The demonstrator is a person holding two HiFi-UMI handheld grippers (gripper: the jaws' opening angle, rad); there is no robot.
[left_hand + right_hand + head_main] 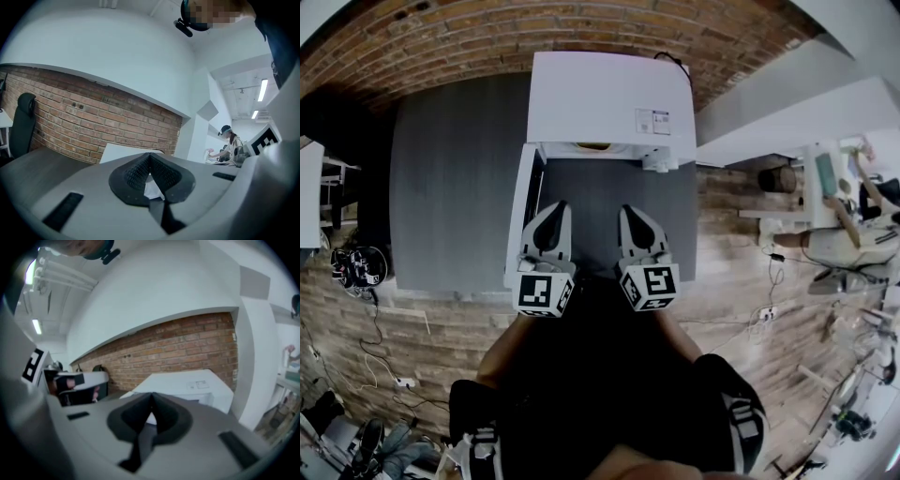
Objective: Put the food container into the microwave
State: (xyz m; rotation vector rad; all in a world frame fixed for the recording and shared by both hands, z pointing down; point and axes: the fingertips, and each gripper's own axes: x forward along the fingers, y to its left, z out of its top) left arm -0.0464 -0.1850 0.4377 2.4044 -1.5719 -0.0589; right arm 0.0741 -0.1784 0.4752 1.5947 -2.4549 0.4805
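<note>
Left gripper and right gripper, both pressed together and empty, hover over the table's near edge, facing the microwave.

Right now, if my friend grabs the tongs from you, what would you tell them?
Left tongs: shut, holding nothing.
Right tongs: shut, holding nothing.
Both hang above the grey table, in front of the white microwave.
Its door is swung open on the left.
A yellowish thing shows just inside the opening. It is probably the food container, but too small to tell.
If it is, only shutting the door seems left.
</note>
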